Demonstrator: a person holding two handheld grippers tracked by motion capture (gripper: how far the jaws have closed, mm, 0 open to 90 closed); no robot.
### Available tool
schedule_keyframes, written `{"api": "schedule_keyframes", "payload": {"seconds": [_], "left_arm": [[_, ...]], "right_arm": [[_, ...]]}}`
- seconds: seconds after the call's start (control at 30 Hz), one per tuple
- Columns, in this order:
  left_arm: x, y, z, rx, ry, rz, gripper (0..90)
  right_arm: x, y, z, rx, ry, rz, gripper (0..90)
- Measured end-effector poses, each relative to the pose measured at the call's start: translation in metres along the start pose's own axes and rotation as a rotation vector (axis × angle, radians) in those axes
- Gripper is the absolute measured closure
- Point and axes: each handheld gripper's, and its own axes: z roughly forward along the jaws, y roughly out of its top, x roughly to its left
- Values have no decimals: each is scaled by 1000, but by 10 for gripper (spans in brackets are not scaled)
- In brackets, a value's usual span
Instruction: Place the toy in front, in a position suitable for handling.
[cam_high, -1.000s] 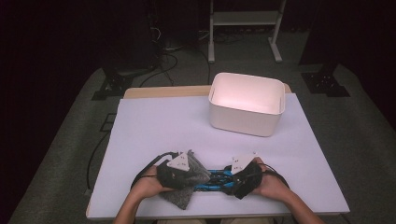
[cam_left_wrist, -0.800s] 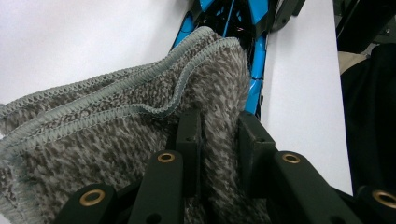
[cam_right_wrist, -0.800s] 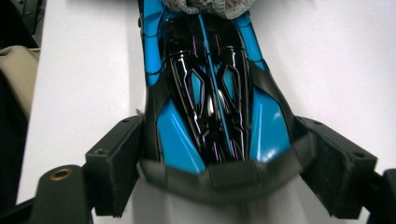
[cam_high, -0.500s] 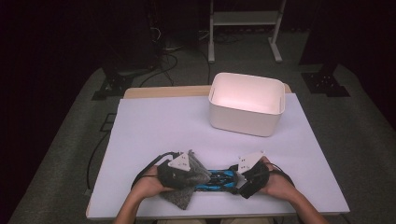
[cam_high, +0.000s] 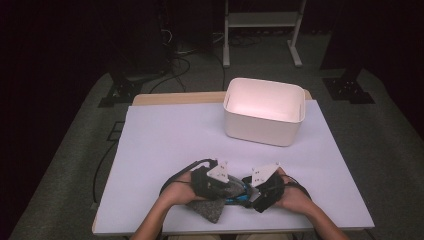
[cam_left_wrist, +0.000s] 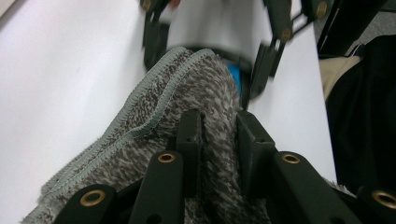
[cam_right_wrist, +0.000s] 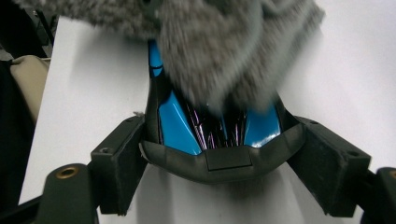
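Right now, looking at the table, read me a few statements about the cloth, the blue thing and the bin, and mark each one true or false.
1. The left gripper pinches the grey fuzzy cloth between its jaws. True.
2. The right gripper clamps a shiny blue and black object by its end. True.
3. The cloth lies inside the white bin. False: it is at the near edge of the table, between the two grippers, and the bin's visible inside looks bare.
4. The cloth rests on top of the blue object. True: the right gripper view shows it draped over it.
5. The bin stands at the table's near left corner. False: it stands at the far right.
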Motion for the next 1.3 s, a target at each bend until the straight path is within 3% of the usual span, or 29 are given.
{"api": "schedule_keyframes", "payload": {"seconds": [0.13, 0.2, 0.33, 0.57, 0.8, 1.07, 1.17, 1.3], "left_arm": [[-2, 16, 15, 19, -27, 48, 731], [-2, 18, 21, 31, -31, 52, 732], [1, 15, 20, 15, -44, 31, 734], [1, 5, 8, 17, -21, 10, 733], [6, -21, -12, -11, 22, -47, 733], [13, -66, -29, -36, 76, -168, 733], [15, -78, -34, -55, 72, -207, 729], [17, -81, -35, -75, 59, -227, 728]], "right_arm": [[1, 2, 3, -9, 1, 1, 217], [2, 2, 4, -10, 4, 8, 217], [0, 0, 3, -17, 7, 11, 218], [1, 1, 4, -10, 5, 8, 219], [0, 1, 4, -13, 7, 9, 219], [0, 0, 3, -14, 7, 11, 220], [0, 0, 4, -15, 7, 11, 219], [0, -1, 4, -20, 7, 5, 219]]}}
